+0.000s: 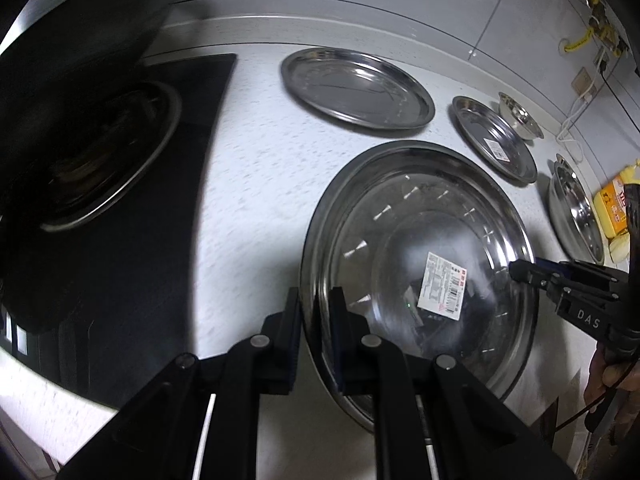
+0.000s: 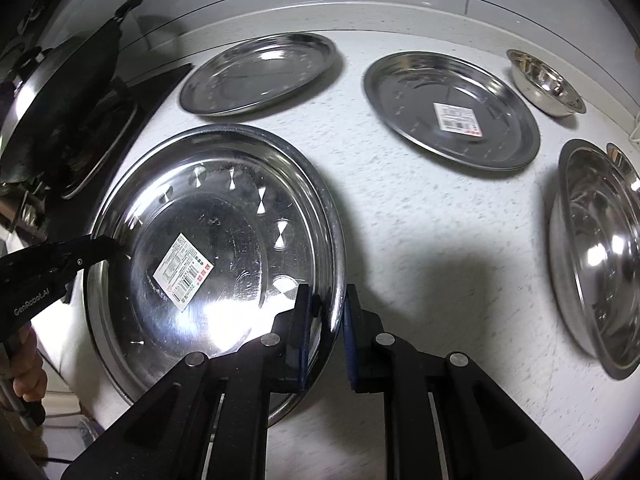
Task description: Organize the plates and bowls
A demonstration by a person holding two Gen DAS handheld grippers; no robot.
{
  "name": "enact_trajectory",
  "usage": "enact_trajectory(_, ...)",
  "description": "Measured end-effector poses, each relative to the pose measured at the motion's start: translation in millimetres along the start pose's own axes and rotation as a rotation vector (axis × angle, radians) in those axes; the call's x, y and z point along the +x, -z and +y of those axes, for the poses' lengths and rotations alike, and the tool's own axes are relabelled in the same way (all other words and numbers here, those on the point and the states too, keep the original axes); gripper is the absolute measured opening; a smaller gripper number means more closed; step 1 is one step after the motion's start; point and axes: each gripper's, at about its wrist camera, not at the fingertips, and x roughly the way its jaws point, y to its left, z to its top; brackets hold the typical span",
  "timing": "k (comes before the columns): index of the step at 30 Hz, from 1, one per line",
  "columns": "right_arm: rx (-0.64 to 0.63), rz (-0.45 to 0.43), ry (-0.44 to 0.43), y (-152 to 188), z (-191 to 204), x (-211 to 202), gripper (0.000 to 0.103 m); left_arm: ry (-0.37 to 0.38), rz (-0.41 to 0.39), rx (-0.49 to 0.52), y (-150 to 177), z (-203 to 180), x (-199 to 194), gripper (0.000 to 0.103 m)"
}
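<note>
The speckled white bench [image 2: 420, 216] carries everything; the black hob [image 1: 120, 264] with a dark wok [image 2: 60, 112] sits at its left end; near the front edge, just beside the hob, lies the biggest steel plate [image 2: 224, 232] with a barcode sticker [image 2: 182, 266] in its middle, and both claws hold it; the left claw [image 1: 316, 316] is closed on its left rim, the right claw [image 2: 326, 312] closed on its right rim; toward the back edge sits a bare plate [image 2: 260, 74]; to its right a stickered plate [image 2: 452, 110]; at the right end a large bowl [image 2: 596, 252]; near the back right corner a small bowl [image 2: 546, 82]; a hand [image 2: 28, 372] grips the left tool's handle.
</note>
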Motion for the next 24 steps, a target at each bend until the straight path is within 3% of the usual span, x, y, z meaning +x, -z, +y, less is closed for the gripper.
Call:
enact_trajectory(9, -0.054, 0.022, -0.064, 20.7, 32.7, -7.9, 0.013, -0.011, 0.014, -0.073, 31.9, 25.9, -26.0, 0.012)
enact_trajectory(18, -0.071, 0.049, -0.076, 34.9, 46.4, -1.5, 0.013, -0.008, 0.062, -0.1, 49.8, 37.3, -14.4, 0.012)
enact_trajectory(24, -0.065, 0.06, -0.067, 36.5, 44.6, 2.6, 0.013, 0.005, 0.013, -0.095, 54.0, 38.9, -18.7, 0.012)
